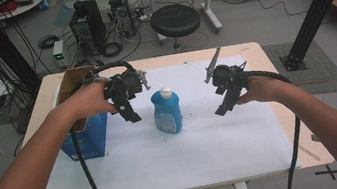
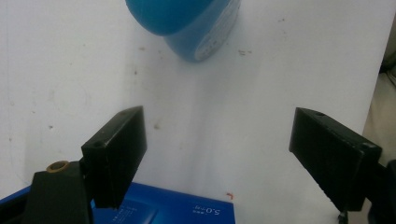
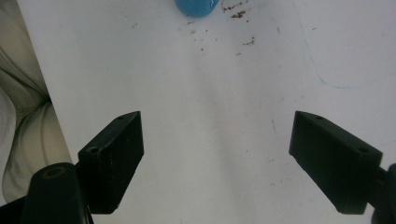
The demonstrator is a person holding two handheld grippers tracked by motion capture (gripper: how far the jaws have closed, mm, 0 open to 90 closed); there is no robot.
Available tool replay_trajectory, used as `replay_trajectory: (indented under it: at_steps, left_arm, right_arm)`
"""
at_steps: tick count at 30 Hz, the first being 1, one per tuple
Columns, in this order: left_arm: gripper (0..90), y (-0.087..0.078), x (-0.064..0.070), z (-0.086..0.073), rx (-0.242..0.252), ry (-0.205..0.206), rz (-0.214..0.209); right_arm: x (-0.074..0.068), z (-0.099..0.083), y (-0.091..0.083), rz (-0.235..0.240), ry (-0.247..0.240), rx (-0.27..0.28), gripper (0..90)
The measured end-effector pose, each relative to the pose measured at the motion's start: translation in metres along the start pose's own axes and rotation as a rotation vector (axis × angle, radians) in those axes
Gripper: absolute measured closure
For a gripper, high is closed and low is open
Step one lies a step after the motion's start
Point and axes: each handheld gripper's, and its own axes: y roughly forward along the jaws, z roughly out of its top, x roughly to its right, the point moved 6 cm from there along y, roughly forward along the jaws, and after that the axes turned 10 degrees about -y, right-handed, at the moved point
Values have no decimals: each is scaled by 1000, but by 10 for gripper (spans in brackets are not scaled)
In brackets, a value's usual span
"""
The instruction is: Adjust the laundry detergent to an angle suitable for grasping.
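Near the tabletop's left edge sits a blue box (image 1: 83,132), left tongs (image 1: 128,111) wide apart above it. Mid-tabletop, the blue bottle (image 1: 167,111) stands upright: probably light, slick plastic, so squeeze its flat sides. Right tongs (image 1: 223,106) hover, also apart.

A light wooden table (image 1: 251,52) carries a white sheet (image 1: 176,159) spread over most of its top, and on that sheet stand a blue bottle with a white cap (image 1: 167,110) near the middle and an open blue box (image 1: 85,132) at the left edge.
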Motion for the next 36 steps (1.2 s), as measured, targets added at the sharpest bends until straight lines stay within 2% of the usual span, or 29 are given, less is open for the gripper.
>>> replay_trajectory:
  at_steps: [25,27,32,36]
  left_arm:
    - [197,-4,3,0,10,-20,18]
    - [198,-5,6,0,2,-6,21]
    - [197,-5,7,1,6,-9,20]
    - [198,-4,8,0,1,-8,22]
  right_arm:
    - [0,-5,1,3,-5,19,176]
    - [1,-4,0,-1,-2,20,176]
    - [1,-4,0,-24,-5,35,174]
    - [1,-5,0,-27,14,55,176]
